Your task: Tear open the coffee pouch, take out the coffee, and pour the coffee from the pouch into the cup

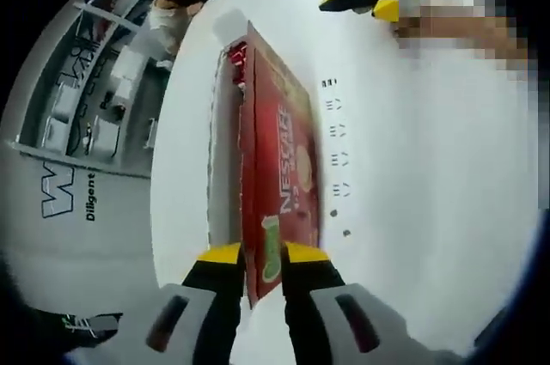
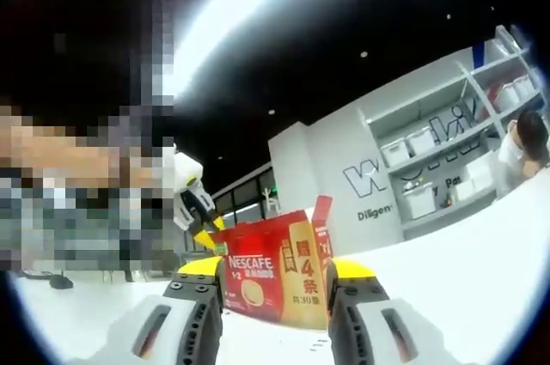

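Note:
A red Nescafe coffee box (image 1: 279,159) lies lengthwise out from my left gripper (image 1: 264,255), whose yellow-tipped jaws are shut on its near end. Its far end has a flap standing open. In the left gripper view my right gripper (image 1: 361,3) sits beyond the box's far end, apart from it. The right gripper view faces the box (image 2: 275,283) end-on, with a red flap (image 2: 322,209) raised at its top. My right gripper (image 2: 277,269) stands open in front of it, jaws wide, nothing between them. The left gripper (image 2: 196,215) meets the box's left side.
The box rests above a white table (image 1: 412,193) bearing small dark marks (image 1: 337,129). Shelving with white bins (image 2: 412,146) and a lettered grey wall (image 2: 378,180) stand behind. A person (image 2: 526,146) leans at the table's far edge.

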Action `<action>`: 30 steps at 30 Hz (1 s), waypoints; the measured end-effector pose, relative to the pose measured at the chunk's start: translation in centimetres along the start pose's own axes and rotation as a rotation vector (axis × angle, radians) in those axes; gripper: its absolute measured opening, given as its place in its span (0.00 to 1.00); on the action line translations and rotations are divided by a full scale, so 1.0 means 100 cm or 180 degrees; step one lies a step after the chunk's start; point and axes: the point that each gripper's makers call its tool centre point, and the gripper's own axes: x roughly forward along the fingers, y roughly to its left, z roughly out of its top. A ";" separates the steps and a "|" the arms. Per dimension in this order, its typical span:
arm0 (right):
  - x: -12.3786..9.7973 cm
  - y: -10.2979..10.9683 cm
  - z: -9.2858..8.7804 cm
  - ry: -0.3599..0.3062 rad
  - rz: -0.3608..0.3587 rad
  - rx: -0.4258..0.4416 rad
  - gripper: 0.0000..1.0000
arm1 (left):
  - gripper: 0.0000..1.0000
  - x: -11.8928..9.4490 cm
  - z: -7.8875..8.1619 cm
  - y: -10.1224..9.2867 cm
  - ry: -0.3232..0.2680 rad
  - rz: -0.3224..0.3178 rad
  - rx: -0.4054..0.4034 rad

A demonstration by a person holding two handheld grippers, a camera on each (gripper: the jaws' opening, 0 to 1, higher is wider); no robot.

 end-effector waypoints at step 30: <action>-0.013 0.002 0.025 -0.0326 -0.0018 0.0188 0.47 | 0.04 -0.005 -0.008 -0.086 -0.0278 0.0943 0.0002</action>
